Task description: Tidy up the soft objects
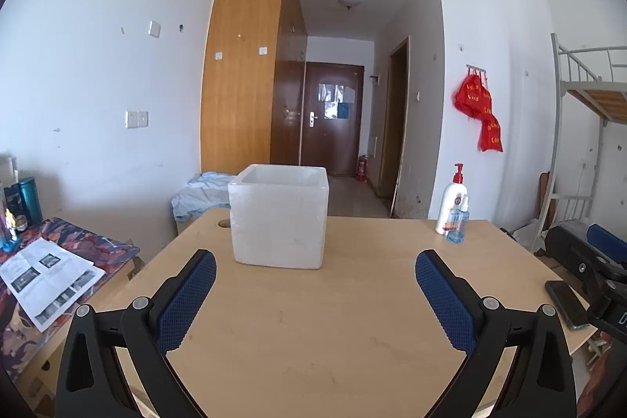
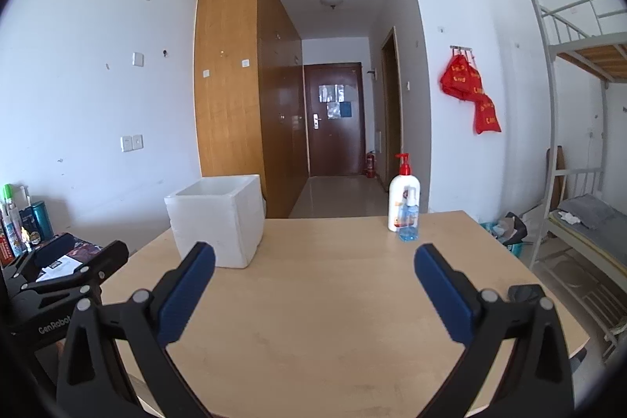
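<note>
A white foam box (image 1: 279, 216) with an open top stands on the light wooden table (image 1: 313, 320); its inside is hidden from here. In the left wrist view my left gripper (image 1: 315, 269) is open just short of the box, nothing between its blue pads (image 1: 188, 296). My right gripper (image 2: 314, 261) is open too, over bare table, with the foam box (image 2: 217, 222) ahead to its left. No soft object lies on the table in either view. The left gripper's body (image 2: 62, 285) shows at the left edge of the right wrist view.
A white pump bottle (image 1: 450, 200) and a small blue spray bottle (image 1: 457, 222) stand at the table's far right. A dark phone (image 1: 566, 304) lies near the right edge. Papers (image 1: 47, 281) on a patterned cloth sit left; a bunk bed (image 2: 584, 128) stands right.
</note>
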### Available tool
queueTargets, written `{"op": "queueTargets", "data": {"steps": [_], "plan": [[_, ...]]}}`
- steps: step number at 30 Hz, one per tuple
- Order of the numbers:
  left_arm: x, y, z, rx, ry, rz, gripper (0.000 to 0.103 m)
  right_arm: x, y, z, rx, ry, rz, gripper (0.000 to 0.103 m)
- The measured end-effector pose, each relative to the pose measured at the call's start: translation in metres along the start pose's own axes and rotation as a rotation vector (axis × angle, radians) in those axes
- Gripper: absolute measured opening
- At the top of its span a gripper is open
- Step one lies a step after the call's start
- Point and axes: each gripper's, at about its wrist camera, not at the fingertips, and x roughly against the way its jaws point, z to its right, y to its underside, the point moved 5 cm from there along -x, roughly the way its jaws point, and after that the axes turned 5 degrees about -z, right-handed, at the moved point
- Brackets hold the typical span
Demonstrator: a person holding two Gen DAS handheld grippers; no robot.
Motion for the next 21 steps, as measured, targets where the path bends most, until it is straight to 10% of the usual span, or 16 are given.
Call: {"op": "queueTargets", "data": {"steps": [21], "plan": [[0.014,0.001,0.005,-0.028,-0.014,0.038,0.102,-0.002,0.005,0.006,-0.017,0.001,-0.012,0.103]]}}
